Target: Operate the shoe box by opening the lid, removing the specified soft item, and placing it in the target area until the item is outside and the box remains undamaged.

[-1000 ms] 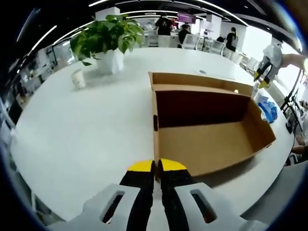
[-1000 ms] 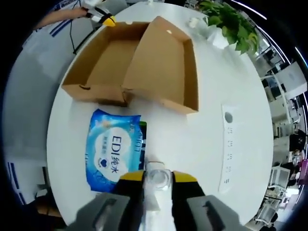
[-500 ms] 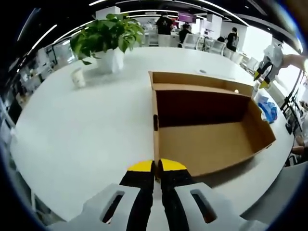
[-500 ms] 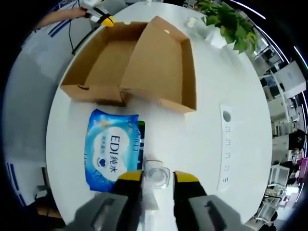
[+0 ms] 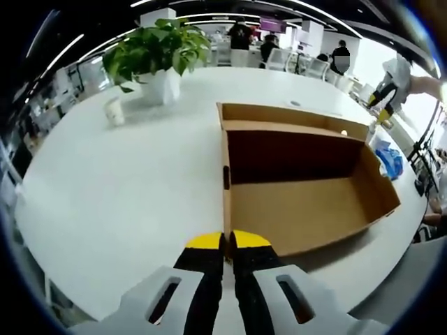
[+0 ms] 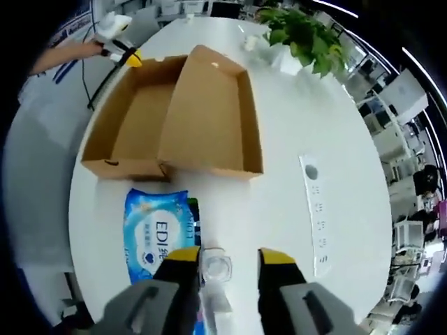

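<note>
One white table [image 5: 126,181], open-plan office.

The wipes pack [image 6: 155,237] is partly hidden behind the right claw [image 6: 229,257].

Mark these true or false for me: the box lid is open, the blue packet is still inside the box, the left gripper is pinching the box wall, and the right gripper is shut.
1. The shoe box lid is open. True.
2. The blue packet is inside the box. False: it lies on the white table beside the box.
3. The left gripper is shut on the box's near wall. True.
4. The right gripper is shut. False: its jaws stand apart above a clear plastic container.
</note>
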